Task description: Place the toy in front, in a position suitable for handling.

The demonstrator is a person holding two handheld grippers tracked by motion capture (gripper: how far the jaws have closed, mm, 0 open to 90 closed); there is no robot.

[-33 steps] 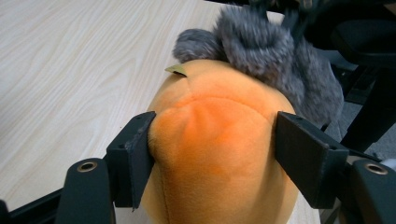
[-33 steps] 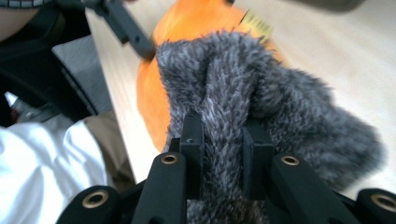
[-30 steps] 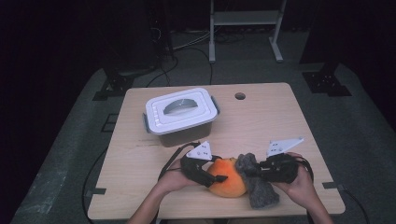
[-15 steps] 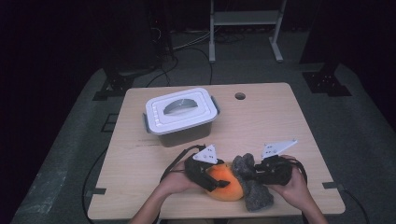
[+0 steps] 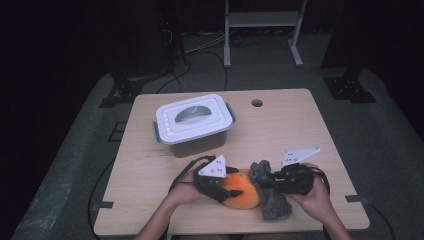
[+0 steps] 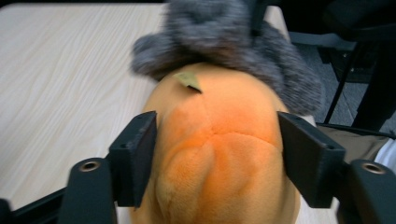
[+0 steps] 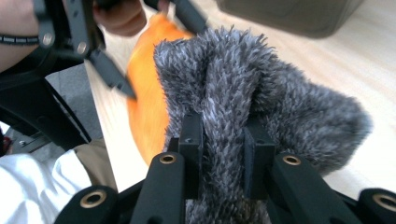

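Note:
A plush toy lies near the table's front edge, with an orange body (image 5: 244, 194) and a grey fuzzy part (image 5: 274, 204) on its right. My left gripper (image 5: 231, 188) comes in from the left, and its jaws press on both sides of the orange body (image 6: 219, 140). My right gripper (image 5: 264, 183) comes in from the right, shut on a fold of the grey fuzz (image 7: 233, 84). In the right gripper view the orange body (image 7: 149, 102) shows behind the fuzz, with the left gripper (image 7: 105, 65) beside it.
A white lidded plastic container (image 5: 194, 123) stands on the wooden table (image 5: 290, 130) behind the toy, left of centre. A small round hole (image 5: 257, 103) sits near the table's far edge. Cables trail off the table's left front side.

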